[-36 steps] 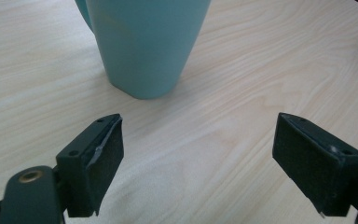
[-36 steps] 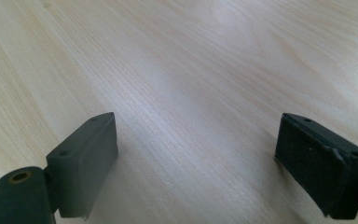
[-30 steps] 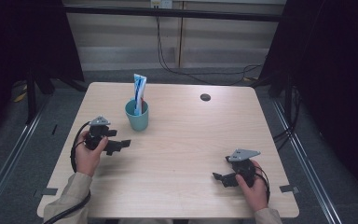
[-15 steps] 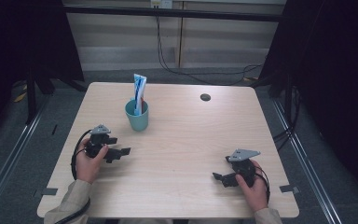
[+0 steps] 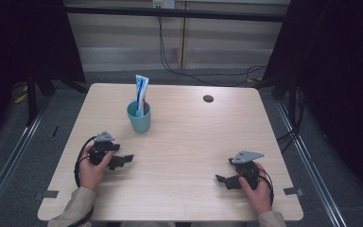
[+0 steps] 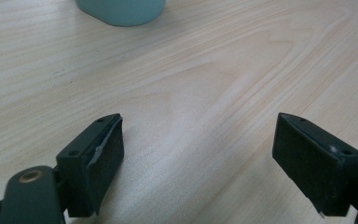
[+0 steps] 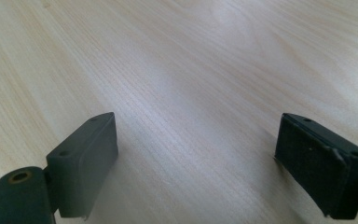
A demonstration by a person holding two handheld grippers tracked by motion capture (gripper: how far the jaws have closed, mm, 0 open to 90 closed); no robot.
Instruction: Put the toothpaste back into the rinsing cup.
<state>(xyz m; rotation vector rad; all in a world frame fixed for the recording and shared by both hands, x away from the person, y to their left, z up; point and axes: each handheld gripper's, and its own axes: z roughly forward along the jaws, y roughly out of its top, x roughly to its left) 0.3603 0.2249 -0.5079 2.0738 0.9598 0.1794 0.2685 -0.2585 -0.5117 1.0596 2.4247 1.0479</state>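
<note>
The teal cup (image 5: 139, 118) is standing upright on the far-left part of the wooden surface (image 5: 189, 142), and a blue-and-white toothpaste tube (image 5: 141, 92) is standing in it, its long axis near vertical and leaning slightly, with its top well above the rim. The left gripper (image 5: 125, 160) is sitting low over the surface on the near-left side, near the cup; from it, the cup is lying farther away and a little to the right. In the left gripper view the jaws are spread wide with bare wood between them, and the cup's rounded base (image 6: 121, 10) is showing at the top edge, left of the midline, so the gripper is not pointing straight at it. The right gripper (image 5: 223, 180) is resting on the near-right side, well apart from the cup, its jaws also spread and holding nothing, with plain wood grain between them in the right gripper view (image 7: 193, 163). A small dark round mark (image 5: 208, 98) is lying on the far side of the surface, away from both hands. Judgement: the left hand (image 5: 92, 170) is clearly the nearer one; any reach for cup or tube is calling for a move away from the person and slightly right, approaching the tube from above along its upright axis.
</note>
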